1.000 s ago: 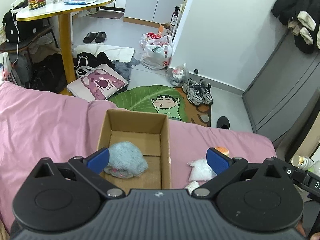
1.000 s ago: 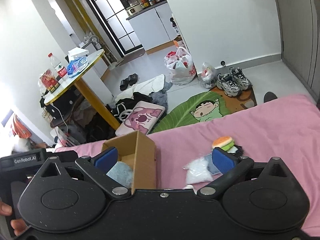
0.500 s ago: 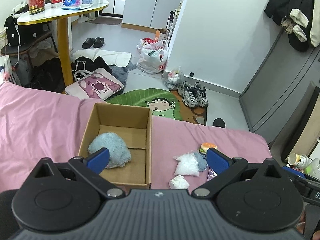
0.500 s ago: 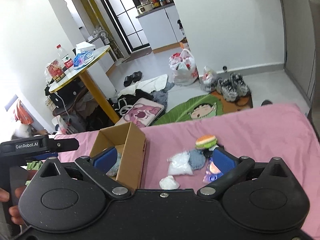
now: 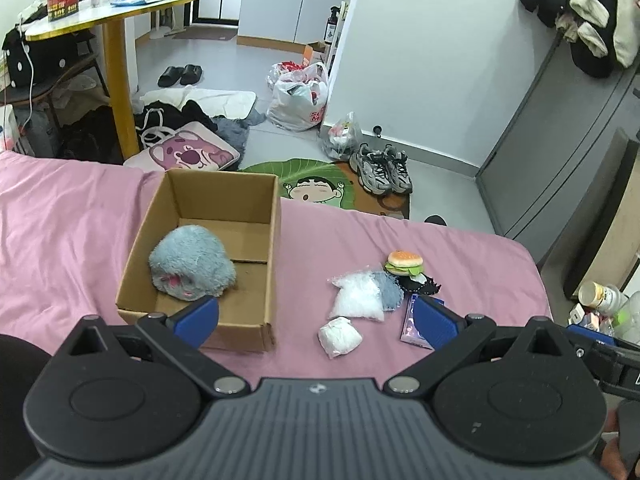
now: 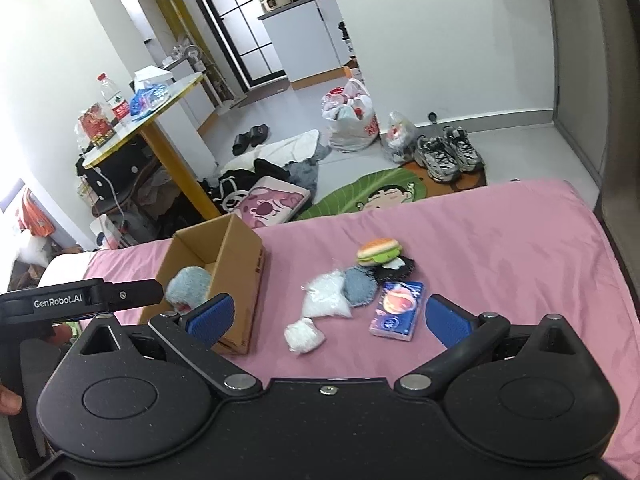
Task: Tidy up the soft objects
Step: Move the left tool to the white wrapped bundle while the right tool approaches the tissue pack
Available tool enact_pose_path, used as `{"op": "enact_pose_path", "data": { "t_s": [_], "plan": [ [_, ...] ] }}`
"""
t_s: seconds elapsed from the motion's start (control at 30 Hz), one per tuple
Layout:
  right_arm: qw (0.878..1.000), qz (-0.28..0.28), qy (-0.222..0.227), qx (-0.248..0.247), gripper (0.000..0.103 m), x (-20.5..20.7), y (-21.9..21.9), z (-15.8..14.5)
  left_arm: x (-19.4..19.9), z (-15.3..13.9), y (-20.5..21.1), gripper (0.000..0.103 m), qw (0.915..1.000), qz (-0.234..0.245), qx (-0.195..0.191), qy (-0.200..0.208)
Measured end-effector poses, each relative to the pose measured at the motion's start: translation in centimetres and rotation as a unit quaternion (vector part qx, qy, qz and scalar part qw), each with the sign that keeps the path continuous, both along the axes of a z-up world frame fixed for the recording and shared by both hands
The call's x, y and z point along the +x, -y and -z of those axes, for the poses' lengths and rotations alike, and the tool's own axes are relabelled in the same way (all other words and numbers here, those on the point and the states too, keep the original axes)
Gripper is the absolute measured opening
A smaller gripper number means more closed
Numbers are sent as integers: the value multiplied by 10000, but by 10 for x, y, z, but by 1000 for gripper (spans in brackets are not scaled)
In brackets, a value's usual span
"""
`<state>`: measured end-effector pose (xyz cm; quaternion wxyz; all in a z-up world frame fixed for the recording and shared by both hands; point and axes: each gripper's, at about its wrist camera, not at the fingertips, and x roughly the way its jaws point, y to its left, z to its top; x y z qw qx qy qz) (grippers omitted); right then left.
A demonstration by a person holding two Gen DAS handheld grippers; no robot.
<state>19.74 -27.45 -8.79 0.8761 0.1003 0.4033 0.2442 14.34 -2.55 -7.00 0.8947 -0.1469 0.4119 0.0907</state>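
Both claws wide open, empty: left (image 5: 316, 318), right (image 6: 327, 318). Pack (image 6: 397, 311) clear from right; left view half hides it. Plush (image 5: 192, 266) in box (image 5: 136, 268).

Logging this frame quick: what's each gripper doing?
Left gripper: open, holding nothing.
Right gripper: open, holding nothing.

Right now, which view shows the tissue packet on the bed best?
The right wrist view: the tissue packet lies fully visible, printed face up, beside the denim pad. In the left wrist view, the left gripper's right finger covers much of it, leaving only an edge.
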Motion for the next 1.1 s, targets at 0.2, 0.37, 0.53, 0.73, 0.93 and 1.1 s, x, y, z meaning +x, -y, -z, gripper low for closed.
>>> {"op": "enact_pose_path", "data": {
  "t_s": [0.2, 0.37, 0.53, 0.73, 0.93, 1.1],
  "plan": [
    [10000, 74, -7, -22, 103, -3, 11, 10, -3, 13, 17, 102, 9999, -65, 117, 6],
    [9999, -8, -65, -84, 103, -4, 13, 20, -5, 26, 31, 102, 9999, -12, 114, -90],
    [9999, 34, -103, -115, 103, -3, 17, 26, -4, 34, 39, 102, 9997, -109, 162, -168],
    [9993, 180, -324, -46, 103, 6, 21, 37, 2, 46, 47, 102, 9991, -142, 190, -355],
    [9983, 280, -502, -44, 102, 14, 20, 49, 10, 57, 54, 102, 9983, -154, 338, -438],
    [9973, 275, -678, -15, 101, 24, 17, 61, 21, 68, 56, 102, 9981, -153, 257, -545]
  ]
}}
